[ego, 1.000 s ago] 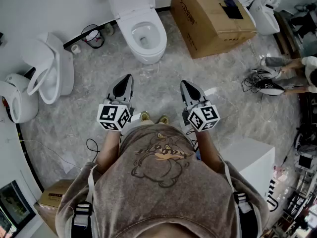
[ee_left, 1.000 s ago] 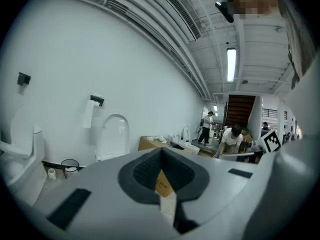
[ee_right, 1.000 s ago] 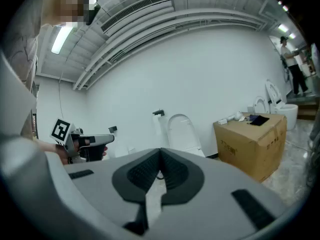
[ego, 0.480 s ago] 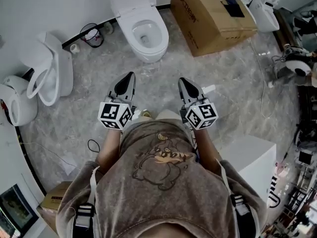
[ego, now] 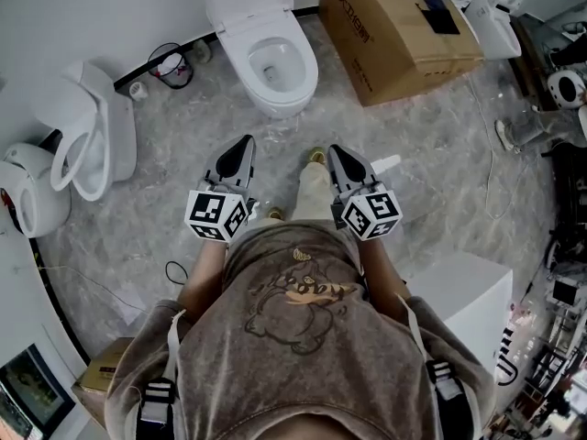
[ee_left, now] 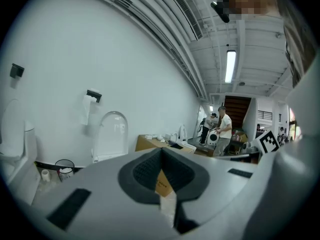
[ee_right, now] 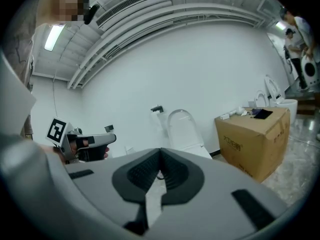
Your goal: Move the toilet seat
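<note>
Left gripper (ego: 240, 149) and right gripper (ego: 337, 154) are both pressed together, holding nothing, and are well short of the toilet (ego: 271, 67) by the wall. Its toilet seat (ee_right: 183, 126) stands raised. I'd guess it is rigid, slick plastic, light and hinged — best taken at the free front edge. The cardboard box (ego: 394, 35) beside it is closed, with oddments on top — what the small bin (ee_left: 64, 167) holds I can't make out.
</note>
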A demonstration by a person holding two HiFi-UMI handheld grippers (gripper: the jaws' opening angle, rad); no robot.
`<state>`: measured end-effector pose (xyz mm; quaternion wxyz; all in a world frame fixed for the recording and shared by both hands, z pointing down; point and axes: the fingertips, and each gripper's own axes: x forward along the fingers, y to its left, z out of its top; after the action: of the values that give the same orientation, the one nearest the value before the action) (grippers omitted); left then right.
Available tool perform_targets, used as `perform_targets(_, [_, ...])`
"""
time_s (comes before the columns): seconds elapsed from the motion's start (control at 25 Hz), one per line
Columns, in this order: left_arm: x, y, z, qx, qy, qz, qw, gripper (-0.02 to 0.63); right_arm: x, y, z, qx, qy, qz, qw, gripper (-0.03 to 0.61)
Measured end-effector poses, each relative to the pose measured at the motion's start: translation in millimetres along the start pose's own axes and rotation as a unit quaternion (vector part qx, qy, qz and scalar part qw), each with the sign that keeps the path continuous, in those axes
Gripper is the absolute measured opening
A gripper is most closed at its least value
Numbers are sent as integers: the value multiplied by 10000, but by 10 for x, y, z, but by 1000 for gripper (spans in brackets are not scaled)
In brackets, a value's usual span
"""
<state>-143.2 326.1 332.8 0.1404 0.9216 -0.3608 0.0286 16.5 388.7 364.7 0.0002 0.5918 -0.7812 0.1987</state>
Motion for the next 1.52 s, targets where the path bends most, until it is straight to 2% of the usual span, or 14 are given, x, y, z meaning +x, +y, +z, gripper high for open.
perform_targets(0.2, [244,180,-4,-39,30,106,9999,8,289,-140,-5,61,114,93,9999,0])
perform_targets(0.6, [1120,468,235,-141,32,323,9994,8,1050,-717,395,31,308,410,9987,0])
perform_targets(1.12, [2024,771,411,-393,-94,1110,9930,8,1774,-1505,816,-105,681,1035,9922,0])
perform_targets(1.52, [2430,956,364,-443,-158,1640,9853,8,2242,-1866,836,-211,1022,1542,9825,0])
